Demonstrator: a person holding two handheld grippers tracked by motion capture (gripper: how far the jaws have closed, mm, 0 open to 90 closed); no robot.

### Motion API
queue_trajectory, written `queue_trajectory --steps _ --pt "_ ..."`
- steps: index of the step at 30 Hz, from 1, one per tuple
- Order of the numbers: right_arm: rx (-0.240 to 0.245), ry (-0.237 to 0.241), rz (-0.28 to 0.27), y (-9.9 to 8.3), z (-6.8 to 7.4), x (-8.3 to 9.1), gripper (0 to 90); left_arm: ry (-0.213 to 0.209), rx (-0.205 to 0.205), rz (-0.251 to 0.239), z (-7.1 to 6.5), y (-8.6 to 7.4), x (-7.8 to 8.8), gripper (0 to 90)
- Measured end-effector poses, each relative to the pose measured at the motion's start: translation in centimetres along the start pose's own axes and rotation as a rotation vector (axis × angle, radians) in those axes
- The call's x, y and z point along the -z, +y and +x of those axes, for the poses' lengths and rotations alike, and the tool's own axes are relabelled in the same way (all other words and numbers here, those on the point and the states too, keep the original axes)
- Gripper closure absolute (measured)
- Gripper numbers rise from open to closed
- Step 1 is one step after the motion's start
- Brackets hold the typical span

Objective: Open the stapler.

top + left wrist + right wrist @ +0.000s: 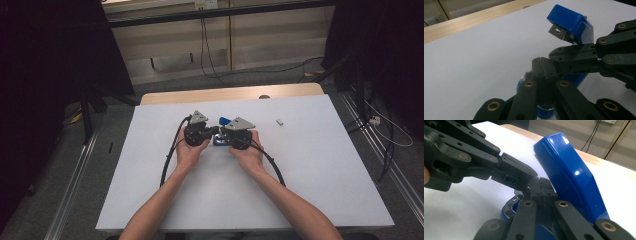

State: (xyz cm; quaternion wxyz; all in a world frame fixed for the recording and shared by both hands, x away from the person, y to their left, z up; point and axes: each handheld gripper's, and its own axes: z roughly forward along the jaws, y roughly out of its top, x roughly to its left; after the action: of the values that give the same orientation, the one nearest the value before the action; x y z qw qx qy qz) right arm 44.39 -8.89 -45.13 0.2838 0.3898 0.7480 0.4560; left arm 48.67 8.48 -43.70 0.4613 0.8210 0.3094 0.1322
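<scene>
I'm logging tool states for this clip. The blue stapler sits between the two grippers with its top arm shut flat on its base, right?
Not quite. The blue stapler does sit between the left gripper and the right gripper, but its top arm is swung up, open, away from the base. The left gripper view shows the raised arm and its metal underside.

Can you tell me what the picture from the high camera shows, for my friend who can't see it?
Two hands hold the left gripper and the right gripper together over an opened blue stapler on a white table. A small white piece lies to their right.
</scene>
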Motion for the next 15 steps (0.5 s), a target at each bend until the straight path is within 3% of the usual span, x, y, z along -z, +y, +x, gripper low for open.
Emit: queue_trajectory --steps 15 --pt "-0.008 -0.01 -0.006 0.1 0.37 -0.49 90.0 -0.008 0.018 0.015 0.21 -0.62 -0.34 90.0"
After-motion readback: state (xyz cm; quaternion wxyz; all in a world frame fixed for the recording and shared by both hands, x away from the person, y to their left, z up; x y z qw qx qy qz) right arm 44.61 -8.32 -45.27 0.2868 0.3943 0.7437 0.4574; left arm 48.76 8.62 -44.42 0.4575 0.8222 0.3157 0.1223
